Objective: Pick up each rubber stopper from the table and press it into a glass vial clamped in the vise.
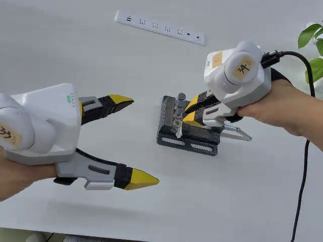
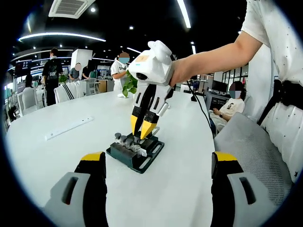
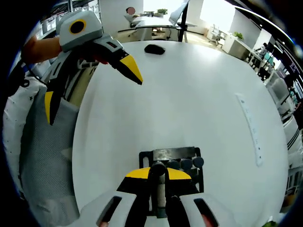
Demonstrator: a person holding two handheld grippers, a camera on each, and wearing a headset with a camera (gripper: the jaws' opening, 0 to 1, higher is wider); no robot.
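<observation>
White desk (image 1: 101, 45), broad and round-edged, in an open office with strip ceiling lights; several people stand or sit in the far background of the left gripper view. Item: white power strip (image 1: 159, 26), lying flat near the far edge of the desk, well apart from the work. Item: dark vise (image 1: 187, 141), resting flat on the desk near its middle, with a metal handle projecting towards the person's right. Item: glass vials (image 1: 178, 121), clamped upright in a row in the vise; in the right gripper view three of them carry dark stoppers in a line (image 3: 186, 163). Item: rubber stopper (image 3: 157, 168), dark and round, seated on top of the nearest vial at the end of that row. Item: right gripper (image 1: 192, 112), held in a hand (image 1: 275, 108) and pointed down onto the vise, its yellow-tipped jaws drawn narrow, one on each side of the rubber stopper and touching it. Item: left gripper (image 1: 139, 139), held in the other hand (image 1: 20, 176), hanging above the bare desk to the left of the vise and apart from it, its jaws spread wide with nothing between them. Item: black cable (image 1: 304, 166), running from the back of the right gripper down past the desk edge. Item: green plant (image 1: 314, 40), leaves at the far right corner.
</observation>
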